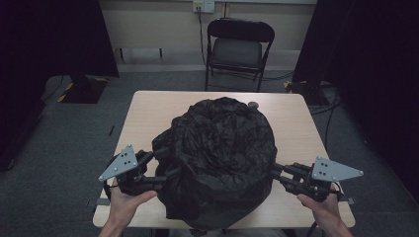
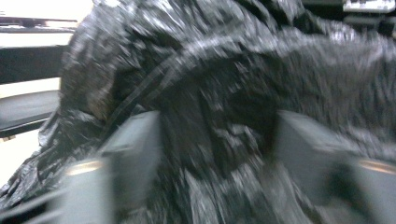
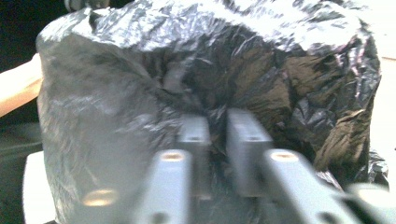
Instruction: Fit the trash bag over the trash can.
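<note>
Black bin bag (image 1: 222, 153): thin, soft, slippery film; I grip gathered folds. Right gripper (image 3: 217, 135) pinches a fold; left gripper (image 2: 217, 140) gapes around plastic, not clamped.

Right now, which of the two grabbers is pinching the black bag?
The right gripper: its jaws are nearly together, pinching a fold of the black bag. The left gripper has its jaws wide apart around the plastic.

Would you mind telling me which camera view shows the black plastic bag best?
The high view: the whole black plastic bag sits on the table in outline. The left gripper view gives blurred crinkled folds; the right gripper view shows one side, film pinched between its jaws.
</note>
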Motion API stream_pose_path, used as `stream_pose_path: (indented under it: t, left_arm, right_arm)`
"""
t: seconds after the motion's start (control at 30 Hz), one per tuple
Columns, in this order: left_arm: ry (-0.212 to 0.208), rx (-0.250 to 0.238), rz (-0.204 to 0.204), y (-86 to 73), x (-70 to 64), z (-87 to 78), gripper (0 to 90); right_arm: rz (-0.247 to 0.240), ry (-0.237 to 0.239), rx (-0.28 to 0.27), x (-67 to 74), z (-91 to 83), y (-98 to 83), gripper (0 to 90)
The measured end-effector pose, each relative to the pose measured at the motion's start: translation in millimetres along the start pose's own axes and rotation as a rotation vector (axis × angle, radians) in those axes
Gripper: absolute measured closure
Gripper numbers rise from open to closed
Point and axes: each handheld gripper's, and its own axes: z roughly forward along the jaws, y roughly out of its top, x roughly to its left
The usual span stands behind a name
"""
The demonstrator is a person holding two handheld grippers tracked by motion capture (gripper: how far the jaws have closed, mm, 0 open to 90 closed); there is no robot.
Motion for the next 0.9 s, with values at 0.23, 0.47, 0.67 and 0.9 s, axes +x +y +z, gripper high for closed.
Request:
stream_pose_path:
  t: [0.23,0.47,0.67,0.9]
  left_arm:
    - [-0.068,0.065,0.024,-12.0,-6.3,6.6,90.0]
    - [-0.086,0.146,0.033,-29.8,-8.5,10.6,90.0]
    - [-0.085,0.178,0.016,-43.2,-6.6,14.8,90.0]
    - [-0.004,0.172,-0.004,-41.2,-7.7,0.0,50.7]
  right_arm:
    - [0.008,-0.021,0.087,-7.1,-0.7,-20.3,90.0]
    - [0.015,-0.037,0.157,-8.9,8.1,-38.7,90.0]
    - [0.056,-0.034,0.199,-11.6,19.9,-57.3,90.0]
    - [0.093,-0.036,0.149,-12.4,11.9,-51.8,56.8]
